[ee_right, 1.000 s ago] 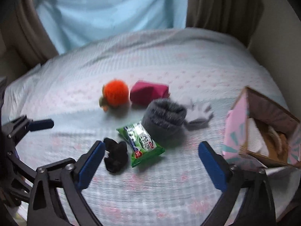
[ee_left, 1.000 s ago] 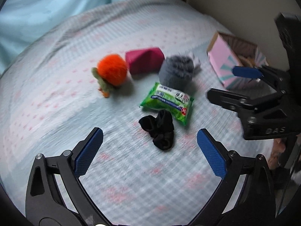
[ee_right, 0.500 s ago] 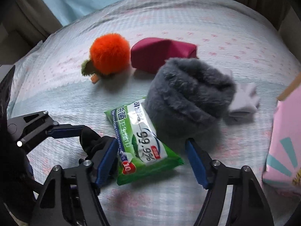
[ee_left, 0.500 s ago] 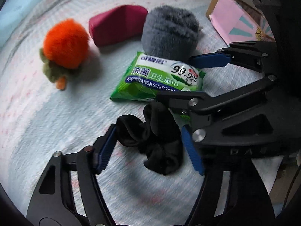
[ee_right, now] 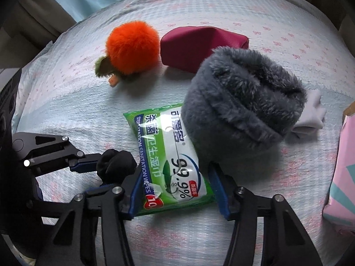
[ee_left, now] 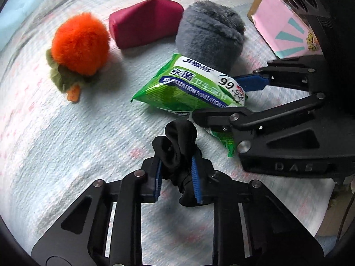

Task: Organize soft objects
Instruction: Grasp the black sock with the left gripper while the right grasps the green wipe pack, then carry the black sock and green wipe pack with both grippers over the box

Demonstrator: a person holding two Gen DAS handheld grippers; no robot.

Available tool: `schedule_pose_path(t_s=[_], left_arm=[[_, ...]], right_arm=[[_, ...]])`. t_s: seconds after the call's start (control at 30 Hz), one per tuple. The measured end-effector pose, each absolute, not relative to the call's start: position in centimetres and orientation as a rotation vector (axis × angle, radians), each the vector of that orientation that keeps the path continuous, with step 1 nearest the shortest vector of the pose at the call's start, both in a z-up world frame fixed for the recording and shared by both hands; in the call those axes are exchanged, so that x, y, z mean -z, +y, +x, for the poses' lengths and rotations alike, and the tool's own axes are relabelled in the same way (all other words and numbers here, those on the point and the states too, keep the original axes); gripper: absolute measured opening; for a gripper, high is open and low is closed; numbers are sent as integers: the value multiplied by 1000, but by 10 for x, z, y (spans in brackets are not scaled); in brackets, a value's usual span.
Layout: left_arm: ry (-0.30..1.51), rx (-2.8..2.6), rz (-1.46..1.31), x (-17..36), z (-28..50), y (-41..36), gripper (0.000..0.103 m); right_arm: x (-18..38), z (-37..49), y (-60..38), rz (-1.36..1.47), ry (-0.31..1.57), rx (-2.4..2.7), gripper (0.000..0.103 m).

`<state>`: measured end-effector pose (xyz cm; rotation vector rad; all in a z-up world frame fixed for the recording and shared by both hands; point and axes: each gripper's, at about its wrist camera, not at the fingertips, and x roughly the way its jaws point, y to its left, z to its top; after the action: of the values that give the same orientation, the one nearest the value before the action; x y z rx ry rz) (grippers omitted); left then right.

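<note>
left wrist view: my left gripper (ee_left: 176, 173) is clamped on the black scrunchie (ee_left: 178, 146), blue pads pinching it mid-bunch so the cloth bulges out ahead of and behind the tips; i grabbed it there b/c a floppy loop needs a bite thru its bulk or it slips. just ahead and to the right of the tips sits the green wipes pack (ee_left: 188, 88), w/ the right gripper (ee_left: 224, 97) reaching in from the right side, one finger over the pack's near edge, one at its far corner. further ahead: grey fuzzy roll (ee_left: 210, 35) touching the pack's far end, maroon pouch (ee_left: 144, 22) beside it, orange plush (ee_left: 79, 44) ahead-left, pink box (ee_left: 281, 28) far right, prob the drop spot, tho i can't tell from here. right wrist view: right gripper (ee_right: 175, 190) straddles the wipes pack (ee_right: 168, 155), both pads at or against its long edges, so i'd call it gripping the pack, tho how hard isn't clear. the scrunchie (ee_right: 116, 166) is right beside the left finger, held in the left gripper (ee_right: 99, 168) coming in from the left. grey roll (ee_right: 241, 102) leans on the pack ahead-right, a pale grey glove (ee_right: 310, 113) behind it, box edge (ee_right: 341, 155) at far right. all on the bedspread (ee_right: 66, 102). risk imo: lifting the pack drags the roll.
</note>
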<state>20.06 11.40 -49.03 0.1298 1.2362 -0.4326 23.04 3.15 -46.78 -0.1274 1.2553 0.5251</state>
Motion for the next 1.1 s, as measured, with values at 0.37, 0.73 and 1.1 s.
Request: schedule_pose_path(t_s=[0.37,0.73,1.1], left_arm=[[1221,351,96,466,190,136,17],[1126,260,98,382,151,157,17],[983,177,44,254,119,152,17]], right_arm=[[447,213,39,-131,1218,-547,39],[363,185,34,-137,1106,-507,39],[235,138,0,-33,968,-429,39]])
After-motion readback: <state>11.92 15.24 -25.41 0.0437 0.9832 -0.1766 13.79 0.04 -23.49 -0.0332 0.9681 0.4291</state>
